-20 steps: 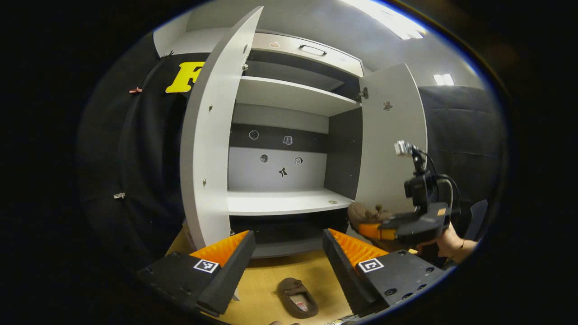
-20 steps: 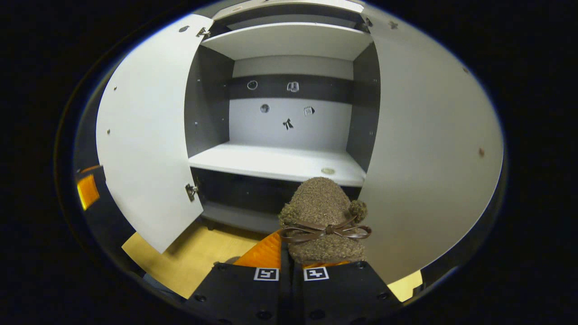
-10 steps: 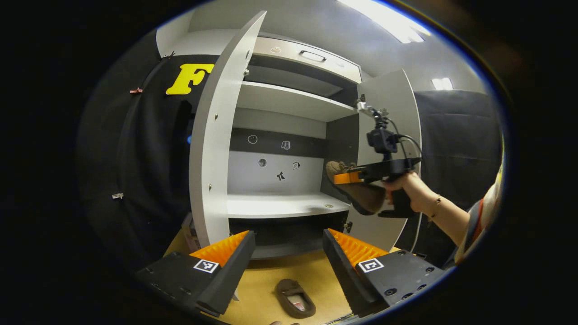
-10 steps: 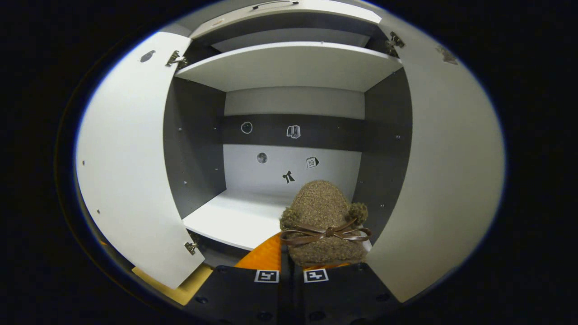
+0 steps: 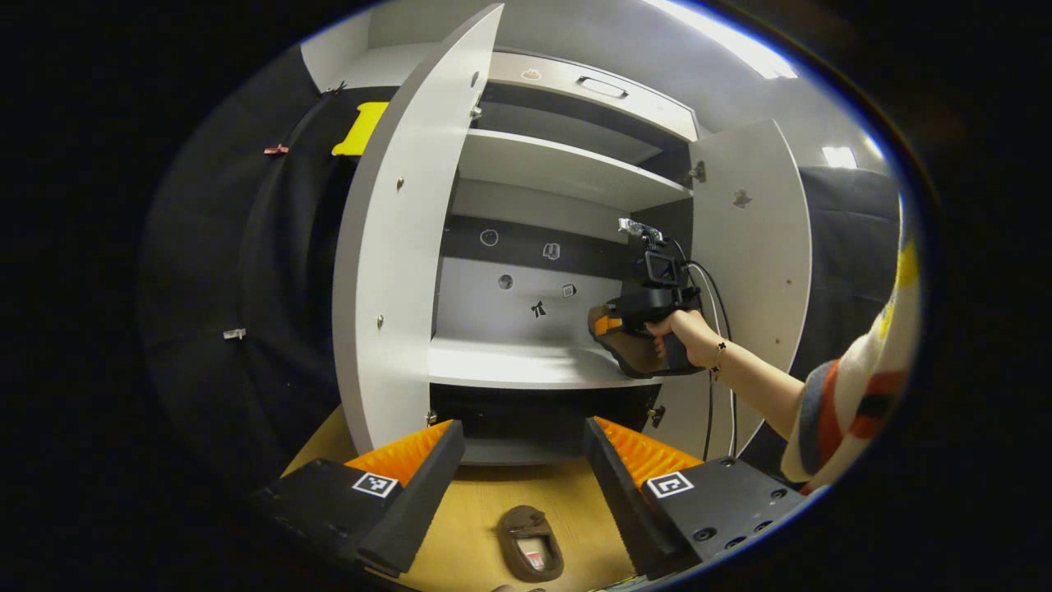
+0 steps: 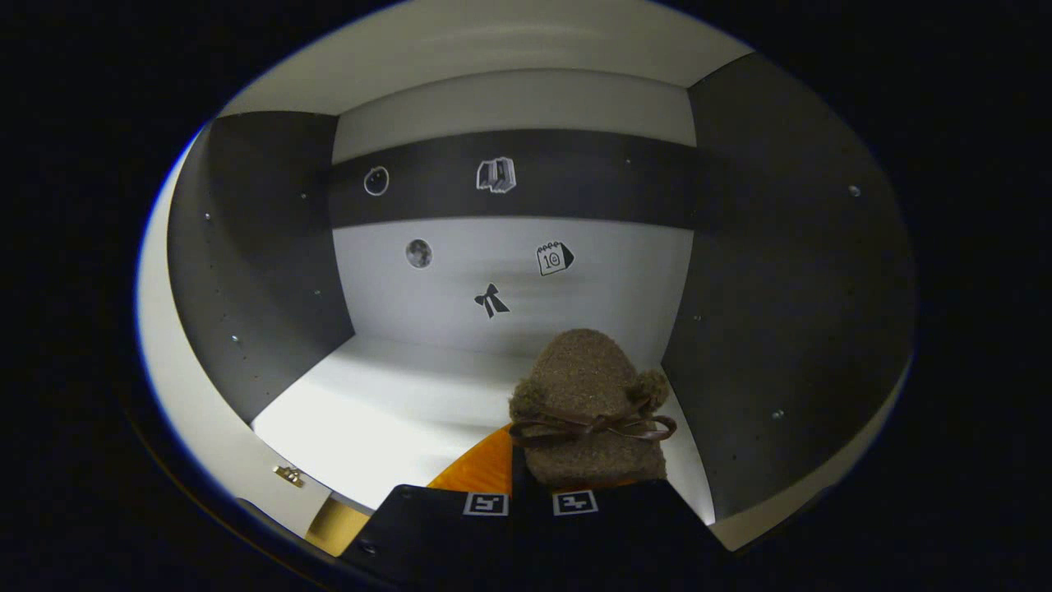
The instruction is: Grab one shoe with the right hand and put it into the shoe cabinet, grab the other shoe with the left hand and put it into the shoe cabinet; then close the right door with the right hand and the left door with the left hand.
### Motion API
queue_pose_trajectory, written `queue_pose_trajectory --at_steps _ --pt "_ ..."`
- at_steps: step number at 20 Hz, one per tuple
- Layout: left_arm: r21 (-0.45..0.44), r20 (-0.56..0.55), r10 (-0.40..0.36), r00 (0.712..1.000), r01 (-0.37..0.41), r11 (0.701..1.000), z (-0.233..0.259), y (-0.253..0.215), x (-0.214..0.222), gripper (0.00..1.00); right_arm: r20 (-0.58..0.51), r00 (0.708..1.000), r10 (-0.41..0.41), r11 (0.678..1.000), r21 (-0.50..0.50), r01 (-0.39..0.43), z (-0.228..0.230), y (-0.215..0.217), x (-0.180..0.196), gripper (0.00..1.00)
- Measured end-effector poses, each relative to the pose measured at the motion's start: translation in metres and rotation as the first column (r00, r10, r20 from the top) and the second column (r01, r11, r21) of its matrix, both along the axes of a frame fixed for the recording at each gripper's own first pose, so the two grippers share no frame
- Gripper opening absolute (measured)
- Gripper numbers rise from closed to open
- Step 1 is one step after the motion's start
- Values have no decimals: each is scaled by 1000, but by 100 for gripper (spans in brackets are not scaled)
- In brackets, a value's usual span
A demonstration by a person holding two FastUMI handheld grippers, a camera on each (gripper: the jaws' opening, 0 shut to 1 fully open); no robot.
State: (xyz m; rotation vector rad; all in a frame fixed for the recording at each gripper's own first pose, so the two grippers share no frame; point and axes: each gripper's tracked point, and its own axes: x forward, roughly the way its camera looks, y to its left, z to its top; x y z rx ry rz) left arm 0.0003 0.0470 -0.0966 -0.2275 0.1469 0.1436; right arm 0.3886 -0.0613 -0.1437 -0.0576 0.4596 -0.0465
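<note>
A fuzzy brown shoe [image 6: 588,403] with a bow sits between the fingers of my right gripper [image 6: 530,481], which is shut on its heel end. It hangs just above the white middle shelf [image 6: 386,411] inside the shoe cabinet, near the right wall. In the left gripper view the same shoe [image 5: 626,349] and right gripper [image 5: 612,322], held by a hand, reach into the cabinet over the shelf [image 5: 509,366]. The other brown shoe [image 5: 530,544] lies on the wooden floor below my open left gripper [image 5: 522,460], in front of the cabinet.
Both cabinet doors stand wide open: the left door [image 5: 394,247] and the right door [image 5: 752,271]. An upper shelf [image 5: 567,164] and a drawer front [image 5: 600,86] lie above. Small stickers mark the back wall [image 6: 493,271]. The person's arm [image 5: 756,386] crosses in front of the right door.
The right gripper has carried its shoe up from low beside the right door and forward into the cabinet, over the middle shelf. The left gripper stayed open above the floor shoe.
</note>
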Motion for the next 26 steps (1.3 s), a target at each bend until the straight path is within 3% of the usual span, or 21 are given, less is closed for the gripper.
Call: queue_pose_trajectory --at_steps 2,3,7,12,15,16,19,25,26 --pt "-6 -18 27 999 -27 1000 -7 4 12 89 -34 999 9 1000 -3 -10 -19 -1 19 5" --pt "0 -20 33 999 -33 999 -8 6 20 94 -56 998 13 1000 3 -12 -29 -1 26 5" --pt "18 -31 32 999 -31 999 -10 11 40 94 -63 998 -9 1000 8 10 -42 -3 49 5" --pt "23 -27 14 1000 -13 1000 -4 12 50 94 -96 994 -46 993 105 56 -51 -4 57 5" --pt "26 -8 15 1000 -14 1000 4 12 52 94 -99 995 -33 994 96 43 -46 -2 50 18" --pt "27 -5 15 1000 -15 1000 6 12 52 94 -96 995 -11 994 108 21 -40 5 45 18" --pt "31 -9 13 1000 -13 999 5 8 51 94 -71 997 20 996 87 -14 -27 13 28 74" --pt "22 20 -29 999 28 999 9 -3 40 94 34 999 31 998 60 -33 24 14 -26 99" --pt "20 32 -46 998 45 999 11 -6 39 94 72 997 29 998 50 -33 41 13 -40 99"
